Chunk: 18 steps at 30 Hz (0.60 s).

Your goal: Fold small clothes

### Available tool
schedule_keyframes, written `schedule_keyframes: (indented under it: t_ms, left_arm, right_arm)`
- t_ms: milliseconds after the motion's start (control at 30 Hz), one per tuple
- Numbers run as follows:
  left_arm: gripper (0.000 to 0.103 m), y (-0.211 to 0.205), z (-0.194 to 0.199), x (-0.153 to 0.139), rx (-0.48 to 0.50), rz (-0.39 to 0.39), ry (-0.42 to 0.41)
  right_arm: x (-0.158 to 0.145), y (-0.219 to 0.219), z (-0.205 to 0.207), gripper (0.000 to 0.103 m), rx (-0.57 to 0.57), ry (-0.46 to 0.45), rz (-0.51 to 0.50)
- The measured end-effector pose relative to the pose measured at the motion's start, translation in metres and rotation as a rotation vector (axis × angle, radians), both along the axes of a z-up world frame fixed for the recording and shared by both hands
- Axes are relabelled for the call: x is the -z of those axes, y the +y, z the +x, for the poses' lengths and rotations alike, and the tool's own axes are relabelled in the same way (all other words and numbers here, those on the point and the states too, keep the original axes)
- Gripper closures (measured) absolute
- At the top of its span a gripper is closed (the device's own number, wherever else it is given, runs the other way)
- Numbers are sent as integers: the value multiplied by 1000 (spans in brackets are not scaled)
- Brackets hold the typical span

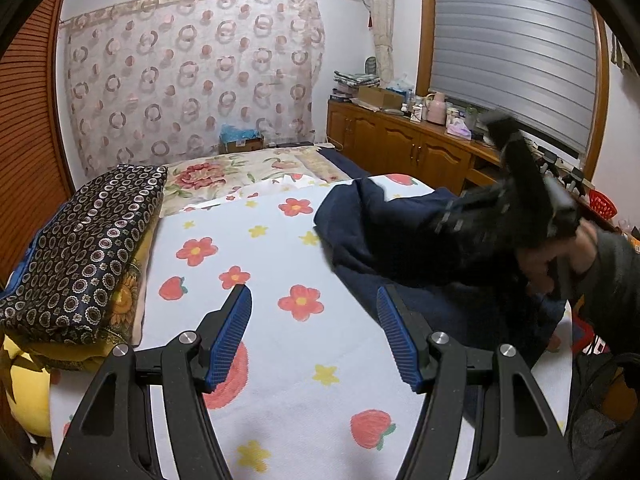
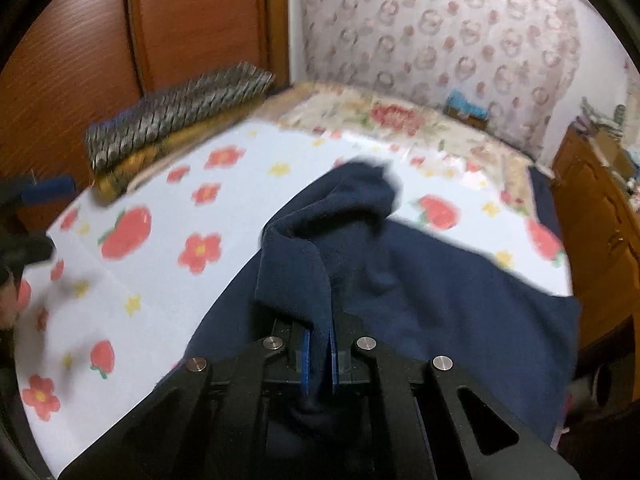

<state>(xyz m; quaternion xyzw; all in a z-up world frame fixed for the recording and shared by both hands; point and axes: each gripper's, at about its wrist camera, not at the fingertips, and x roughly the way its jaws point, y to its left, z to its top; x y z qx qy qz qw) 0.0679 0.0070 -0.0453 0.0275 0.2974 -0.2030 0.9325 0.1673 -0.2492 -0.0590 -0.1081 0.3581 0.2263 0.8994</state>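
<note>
A dark navy garment (image 2: 420,280) lies crumpled on the white sheet with red flowers and strawberries (image 2: 132,216). My right gripper (image 2: 319,354) is shut on a fold of that cloth, which drapes over its blue pads and hides the fingertips. In the left wrist view the navy garment (image 1: 360,216) lies at the right of the bed, and the right gripper (image 1: 516,200) shows blurred above it, held in a hand. My left gripper (image 1: 314,316) hangs open over the floral sheet (image 1: 256,248), left of the garment, with nothing between its fingers.
A stack of folded patterned bedding (image 1: 84,248) lies along the bed's left side. A wooden cabinet (image 1: 400,140) crowded with small items runs down the right. A patterned curtain (image 1: 192,76) covers the far wall, with a cardboard box (image 1: 240,142) below it.
</note>
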Motion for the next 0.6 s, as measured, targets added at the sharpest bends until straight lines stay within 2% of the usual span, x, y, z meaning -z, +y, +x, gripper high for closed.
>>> schedule_keyframes:
  t_ms: [267,333,433,500,567,600]
  left_arm:
    - [37,-8,0,2,18,0,13]
    - [37,-10,0,3,24,2,17]
    - [37,-16,1,3,34,2,26]
    - [37,-20,1,4,40,7,25]
    - [37,-24,1,5,48,9,29]
    - [37,-26,1,5,51,10,32]
  right_arm:
    - [-49,-79,6,98,177,-52,97]
    - [-52,-92,11,98,252,-52,92]
    - [-34,-99,30,97,365,-8,30]
    - [-22,-97,36,85,408,16,-17]
    - [-16,-91,35,77,430,5,-49]
    - [-14,-88,31,66,439,-3,-55]
